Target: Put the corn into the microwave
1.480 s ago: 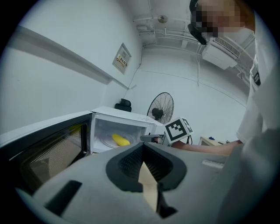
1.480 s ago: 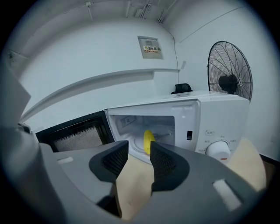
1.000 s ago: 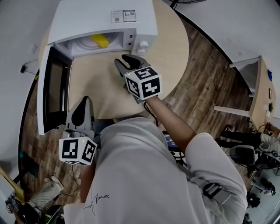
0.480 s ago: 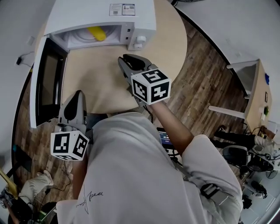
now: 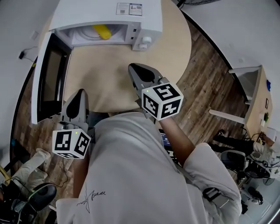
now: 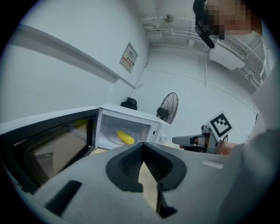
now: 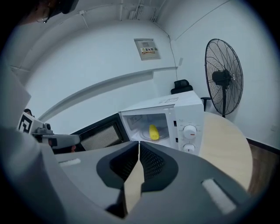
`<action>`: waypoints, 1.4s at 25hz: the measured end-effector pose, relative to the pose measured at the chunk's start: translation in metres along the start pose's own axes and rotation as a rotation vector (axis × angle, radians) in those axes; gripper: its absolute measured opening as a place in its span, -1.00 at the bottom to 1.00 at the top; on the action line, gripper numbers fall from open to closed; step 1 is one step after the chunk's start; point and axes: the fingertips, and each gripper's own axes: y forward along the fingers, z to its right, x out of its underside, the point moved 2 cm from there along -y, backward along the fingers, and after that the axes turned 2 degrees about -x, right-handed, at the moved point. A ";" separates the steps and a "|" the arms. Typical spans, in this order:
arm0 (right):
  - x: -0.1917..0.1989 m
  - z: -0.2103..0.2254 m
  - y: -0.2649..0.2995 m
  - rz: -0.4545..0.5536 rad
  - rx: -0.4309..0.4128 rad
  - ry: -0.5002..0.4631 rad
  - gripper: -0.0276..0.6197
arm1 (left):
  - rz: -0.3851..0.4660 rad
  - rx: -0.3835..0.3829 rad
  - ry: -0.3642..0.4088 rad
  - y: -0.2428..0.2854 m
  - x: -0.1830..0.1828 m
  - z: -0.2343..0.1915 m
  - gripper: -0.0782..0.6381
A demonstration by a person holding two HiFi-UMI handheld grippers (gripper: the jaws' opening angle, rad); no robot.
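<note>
The corn (image 5: 101,31) lies on the turntable inside the microwave (image 5: 105,11), which stands at the desk's (image 5: 113,70) 12 o'clock edge. Its door (image 5: 46,81) is swung open toward 8 o'clock. The right claw (image 5: 136,70), closed and empty, hovers over the desk at 5 o'clock from the corn. The left claw (image 5: 79,94), also closed on nothing, hangs at the desk's 7 o'clock edge.

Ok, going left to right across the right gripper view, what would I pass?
left gripper → microwave door → corn → control knobs → fan
</note>
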 end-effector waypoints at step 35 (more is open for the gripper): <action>0.003 -0.010 -0.028 -0.023 -0.048 0.002 -0.88 | -0.055 -0.090 -0.016 -0.018 0.013 -0.028 -0.80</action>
